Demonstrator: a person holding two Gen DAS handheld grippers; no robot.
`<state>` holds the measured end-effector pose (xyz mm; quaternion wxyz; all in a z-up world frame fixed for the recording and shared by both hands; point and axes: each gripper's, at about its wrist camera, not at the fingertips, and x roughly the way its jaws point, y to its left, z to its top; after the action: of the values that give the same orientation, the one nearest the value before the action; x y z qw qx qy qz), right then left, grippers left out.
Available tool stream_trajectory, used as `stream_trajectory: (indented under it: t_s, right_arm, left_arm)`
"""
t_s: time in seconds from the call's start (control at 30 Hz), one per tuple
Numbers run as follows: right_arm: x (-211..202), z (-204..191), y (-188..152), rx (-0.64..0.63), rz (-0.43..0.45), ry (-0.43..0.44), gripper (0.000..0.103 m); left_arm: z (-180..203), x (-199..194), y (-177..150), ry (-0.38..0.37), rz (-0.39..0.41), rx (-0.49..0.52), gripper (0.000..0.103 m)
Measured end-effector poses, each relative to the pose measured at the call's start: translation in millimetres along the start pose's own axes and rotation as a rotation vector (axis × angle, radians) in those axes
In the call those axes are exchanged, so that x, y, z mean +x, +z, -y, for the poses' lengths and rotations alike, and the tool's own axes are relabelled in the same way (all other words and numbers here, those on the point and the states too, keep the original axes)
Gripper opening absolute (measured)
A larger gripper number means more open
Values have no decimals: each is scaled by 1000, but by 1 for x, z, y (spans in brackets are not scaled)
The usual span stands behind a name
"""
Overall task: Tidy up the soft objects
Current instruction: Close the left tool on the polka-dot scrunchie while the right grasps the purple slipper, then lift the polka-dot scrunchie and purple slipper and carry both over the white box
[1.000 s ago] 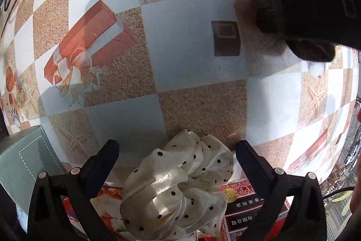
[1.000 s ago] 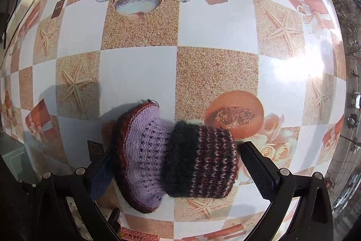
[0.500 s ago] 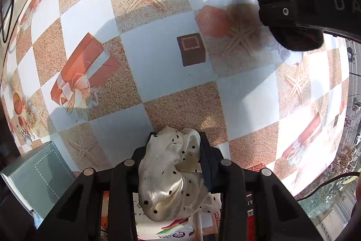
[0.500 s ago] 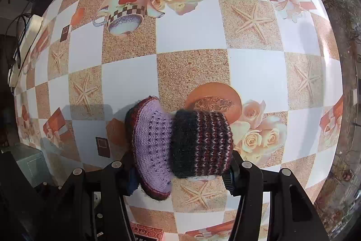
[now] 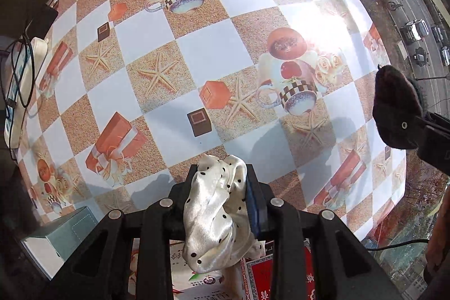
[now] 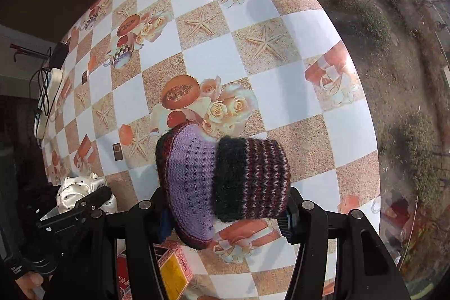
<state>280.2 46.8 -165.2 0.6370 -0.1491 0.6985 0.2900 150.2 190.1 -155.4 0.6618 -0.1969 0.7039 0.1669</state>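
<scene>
Scrunchie (image 5: 213, 212): satin, light, slippery, crushing easily; left gripper (image 5: 220, 187) pinching it mid-bunch, jaws having just been closing, pointing straight down above tablecloth (image 5: 213, 52). Knit (image 6: 225, 179): soft, springy, light, grippy; right gripper (image 6: 225, 210) squeezing it across its width, jaws likewise having just been closing. Both items hanging clear of cloth, judging by shadows.

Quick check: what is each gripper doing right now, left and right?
Left gripper: closed on the polka-dot satin scrunchie.
Right gripper: closed on the knitted purple-and-dark piece.
</scene>
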Motion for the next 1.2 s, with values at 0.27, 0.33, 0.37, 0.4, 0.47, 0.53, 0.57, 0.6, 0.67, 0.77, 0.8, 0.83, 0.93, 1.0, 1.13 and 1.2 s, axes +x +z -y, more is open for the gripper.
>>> stream_trajectory:
  t_s: [0.27, 0.33, 0.37, 0.4, 0.47, 0.53, 0.57, 0.6, 0.67, 0.77, 0.8, 0.83, 0.93, 1.0, 1.13, 1.2]
  right_arm:
    - [-10, 51, -59, 155, -5, -6, 59]
    - [-15, 59, -71, 181, 0, -9, 59]
    - [-18, 61, -76, 190, 5, -13, 59]
    - [-20, 63, -81, 197, 11, -20, 59]
    - [-26, 67, -92, 202, 17, -33, 59]
    - [-31, 68, -102, 208, 24, -39, 59]
    - [-33, 68, -106, 214, 29, -40, 59]
    - [-36, 69, -111, 219, 35, -39, 59]
    - [-41, 69, -119, 231, 49, -43, 59]
    - [-48, 70, -133, 251, 65, -53, 59]
    - [-50, 70, -137, 254, 69, -58, 59]
    - [-51, 71, -143, 259, 72, -64, 59]
    - [-56, 74, -159, 276, 78, -76, 59]
    - [-59, 76, -171, 289, 83, -87, 59]
    - [-60, 80, -195, 316, 76, -94, 59]
    - [-60, 81, -206, 321, 68, -97, 59]
  left_arm:
    - [33, -45, -11, 3, 121, 139, 33]
    - [49, -53, -12, 3, 147, 174, 33]
    - [56, -55, -15, 1, 160, 194, 33]
    - [62, -59, -17, 0, 173, 217, 33]
    - [77, -66, -24, -5, 199, 265, 33]
    - [95, -71, -33, -14, 219, 317, 33]
    - [104, -76, -38, -19, 227, 346, 33]
    - [112, -79, -44, -24, 235, 375, 33]
    - [129, -85, -56, -32, 250, 442, 33]
    - [153, -94, -77, -50, 265, 534, 33]
    - [160, -96, -84, -61, 267, 562, 33]
    - [167, -99, -93, -72, 270, 591, 33]
    - [183, -104, -116, -92, 273, 669, 33]
    - [191, -105, -131, -103, 270, 715, 33]
    - [198, -105, -160, -114, 255, 791, 33]
    - [197, -104, -172, -115, 250, 816, 33]
